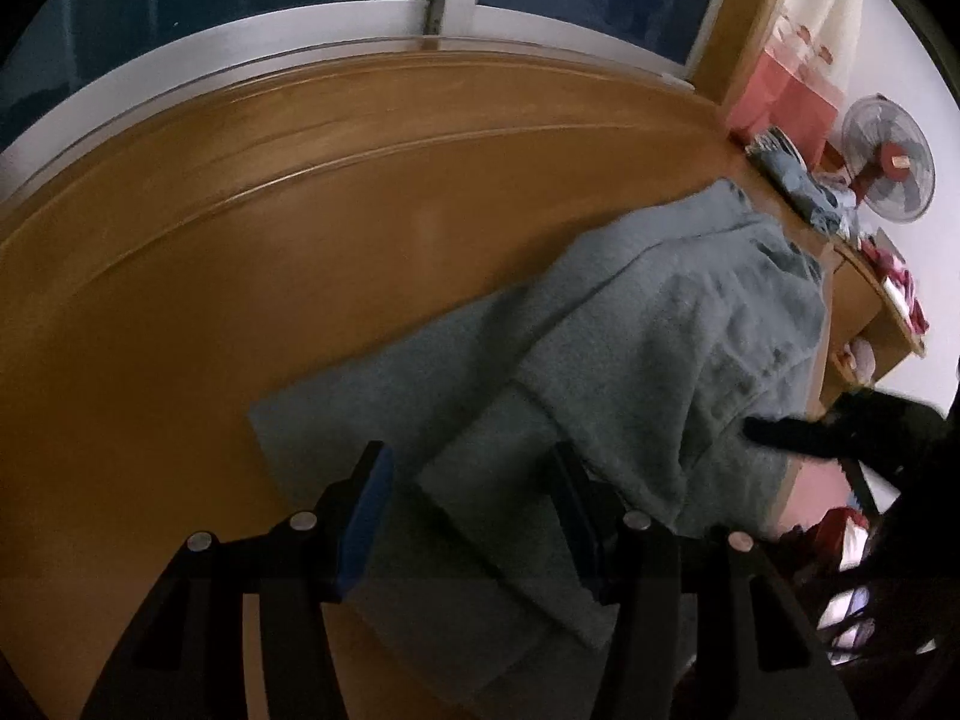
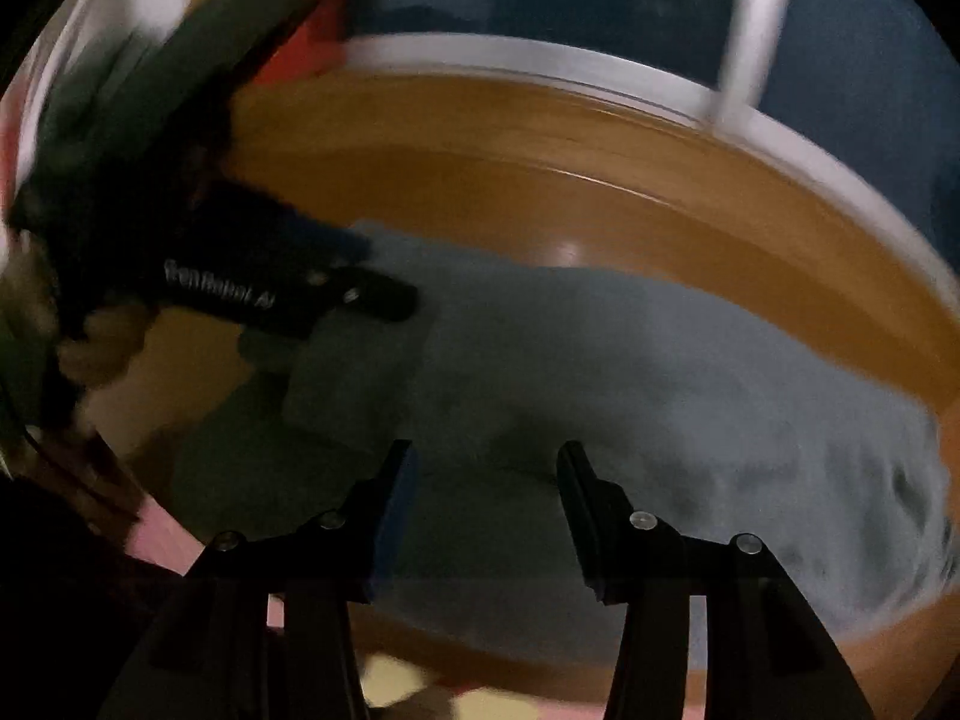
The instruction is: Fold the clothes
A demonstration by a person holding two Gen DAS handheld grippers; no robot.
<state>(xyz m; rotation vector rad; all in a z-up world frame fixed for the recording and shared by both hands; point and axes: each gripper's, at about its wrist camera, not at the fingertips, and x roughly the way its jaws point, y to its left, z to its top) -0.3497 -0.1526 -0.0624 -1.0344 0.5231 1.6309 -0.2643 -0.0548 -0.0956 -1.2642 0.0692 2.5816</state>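
A smooth, orange-brown wooden table [image 1: 252, 252] stretches ahead of both claws, its far edge meeting a white window frame [image 1: 240, 54] with dark glass beyond. The left claw [image 1: 474, 468] has its jaws apart with nothing between them, hovering over a grey-green garment [image 1: 648, 348] of nubbly, towel-like cloth that lies rumpled ahead and to its right, a flat rectangular flap reaching under the fingers. Farther right, past the table edge, stand a white round fan [image 1: 888, 162] with a red hub and a pink bag [image 1: 786, 96]. The right claw [image 2: 486, 456] is also spread wide and empty, just above the same garment [image 2: 630, 360], which is blurred in that view. To its left the other black claw [image 2: 336, 294] rests its tip on the cloth.
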